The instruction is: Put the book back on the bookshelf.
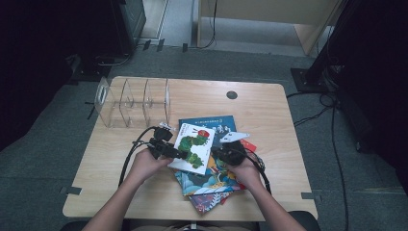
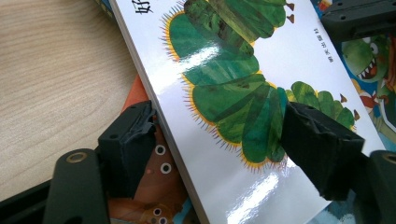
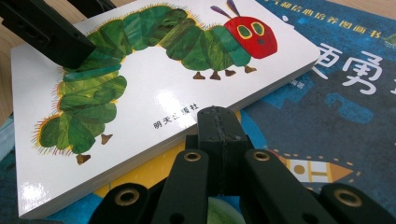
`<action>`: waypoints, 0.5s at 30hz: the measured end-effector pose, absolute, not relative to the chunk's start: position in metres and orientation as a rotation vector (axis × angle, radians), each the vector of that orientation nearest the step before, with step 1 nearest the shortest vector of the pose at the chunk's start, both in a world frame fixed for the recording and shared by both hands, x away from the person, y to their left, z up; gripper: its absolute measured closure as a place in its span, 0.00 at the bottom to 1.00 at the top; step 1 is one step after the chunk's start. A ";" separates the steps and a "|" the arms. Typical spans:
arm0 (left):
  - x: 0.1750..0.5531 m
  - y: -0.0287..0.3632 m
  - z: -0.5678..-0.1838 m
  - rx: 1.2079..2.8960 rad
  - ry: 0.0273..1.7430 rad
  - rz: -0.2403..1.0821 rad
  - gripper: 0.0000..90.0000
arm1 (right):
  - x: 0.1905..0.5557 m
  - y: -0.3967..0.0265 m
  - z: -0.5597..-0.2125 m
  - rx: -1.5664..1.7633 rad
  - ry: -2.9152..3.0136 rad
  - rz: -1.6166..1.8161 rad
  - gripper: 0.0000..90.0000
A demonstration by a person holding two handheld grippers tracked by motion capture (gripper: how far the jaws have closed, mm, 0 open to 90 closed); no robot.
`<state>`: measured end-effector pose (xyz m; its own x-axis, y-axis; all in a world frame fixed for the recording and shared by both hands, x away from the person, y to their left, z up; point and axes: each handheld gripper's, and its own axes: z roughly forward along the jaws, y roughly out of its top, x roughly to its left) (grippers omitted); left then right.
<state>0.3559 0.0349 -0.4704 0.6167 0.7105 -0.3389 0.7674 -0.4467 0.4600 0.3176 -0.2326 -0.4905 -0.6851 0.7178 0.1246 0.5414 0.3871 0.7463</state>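
A white board book with a green caterpillar (image 1: 195,144) lies tilted on a pile of picture books (image 1: 211,187) at the table's front middle. My left gripper (image 1: 175,154) holds the book's left edge. In the left gripper view (image 2: 219,114) one jaw sits under that edge on an orange book (image 2: 149,186), and the other presses on the cover (image 2: 233,84). My right gripper (image 1: 217,153) is shut with nothing in it. In the right gripper view its tip (image 3: 217,121) rests against the near edge of the caterpillar book (image 3: 154,88). The left gripper's upper jaw lies on the cover's far corner.
A clear plastic divider rack (image 1: 134,101) stands at the table's back left. A dark blue book (image 1: 216,125) lies under the white one, toward the back. The wooden table (image 1: 269,110) has a round cable hole (image 1: 232,95). Cables trail from both grippers.
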 end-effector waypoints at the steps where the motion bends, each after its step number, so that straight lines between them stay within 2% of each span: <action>1: 0.356 0.034 -0.470 2.266 1.156 -0.128 0.28 | 0.317 -0.232 -0.490 1.120 2.427 1.177 1.00; 15: 0.357 0.026 -0.468 2.293 1.202 -0.120 0.23 | 0.314 -0.231 -0.491 1.119 2.425 1.175 1.00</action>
<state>0.3573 0.0264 -0.4683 0.5975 0.7359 -0.3185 0.7844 -0.4538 0.4228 0.3138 -0.2308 -0.4905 -0.6842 0.7193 0.1204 0.5403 0.3891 0.7461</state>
